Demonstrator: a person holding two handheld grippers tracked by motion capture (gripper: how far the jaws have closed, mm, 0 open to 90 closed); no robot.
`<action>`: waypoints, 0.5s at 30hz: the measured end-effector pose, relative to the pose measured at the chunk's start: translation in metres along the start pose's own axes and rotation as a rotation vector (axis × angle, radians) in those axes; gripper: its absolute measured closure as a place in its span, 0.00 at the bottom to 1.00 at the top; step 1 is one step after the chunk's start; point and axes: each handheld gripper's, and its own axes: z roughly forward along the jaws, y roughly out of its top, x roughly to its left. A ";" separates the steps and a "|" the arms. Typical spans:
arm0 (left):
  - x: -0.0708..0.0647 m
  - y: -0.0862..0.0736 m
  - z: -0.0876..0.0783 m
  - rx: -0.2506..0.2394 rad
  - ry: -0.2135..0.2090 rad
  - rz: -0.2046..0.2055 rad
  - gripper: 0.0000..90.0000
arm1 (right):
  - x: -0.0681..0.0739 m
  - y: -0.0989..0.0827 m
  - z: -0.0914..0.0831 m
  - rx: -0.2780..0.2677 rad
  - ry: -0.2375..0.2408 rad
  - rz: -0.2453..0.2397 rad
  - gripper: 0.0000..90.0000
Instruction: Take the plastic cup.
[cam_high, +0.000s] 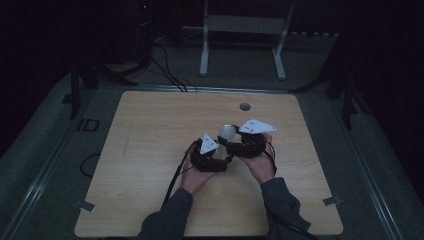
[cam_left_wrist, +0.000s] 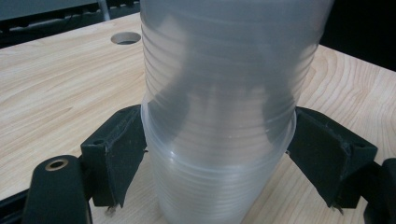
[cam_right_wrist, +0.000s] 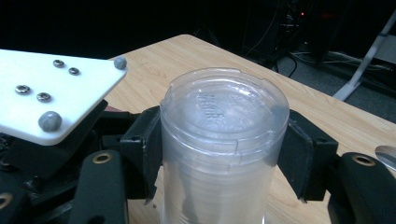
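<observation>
Two grippers meet on one stack of clear plastic cups (cam_high: 227, 131) near the middle of the wooden table (cam_high: 150, 150), seen from the high view. My left gripper (cam_high: 218, 150) comes at it from my side and my right gripper (cam_high: 235, 146) from the right, their grey plates almost touching. The stack stands upside down, bases up, just short of the round cable hole (cam_high: 244, 106).

Along my left gripper's jaws, the cup stack (cam_left_wrist: 219, 121) stands between them. Both black pads sit against its lower part, just under the protruding rim of an outer cup, so I read this gripper as clamped on the lower cups.

From my right gripper's view, the stack (cam_right_wrist: 224, 140) rises between its jaws too, with the embossed base of the top cup facing up. Both pads press the sides just beneath that base, so this gripper holds the upper cups. My left gripper's plate (cam_right_wrist: 51, 93) lies close on the left.

I judge the step as separating the stack, both grips set and the pull not yet made. Next I should hold the left firm and draw the right straight up, squeezing gently since thin walls buckle.
</observation>
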 end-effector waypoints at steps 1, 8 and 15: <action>0.000 0.000 0.001 0.000 0.002 0.002 0.22 | 0.000 0.000 0.000 0.000 0.000 0.000 0.42; -0.001 0.000 0.003 -0.009 0.006 0.002 0.21 | -0.001 -0.001 -0.002 -0.005 0.002 0.009 0.43; -0.001 -0.001 0.005 -0.011 0.008 -0.001 0.22 | -0.001 -0.001 -0.002 -0.009 0.002 0.012 0.43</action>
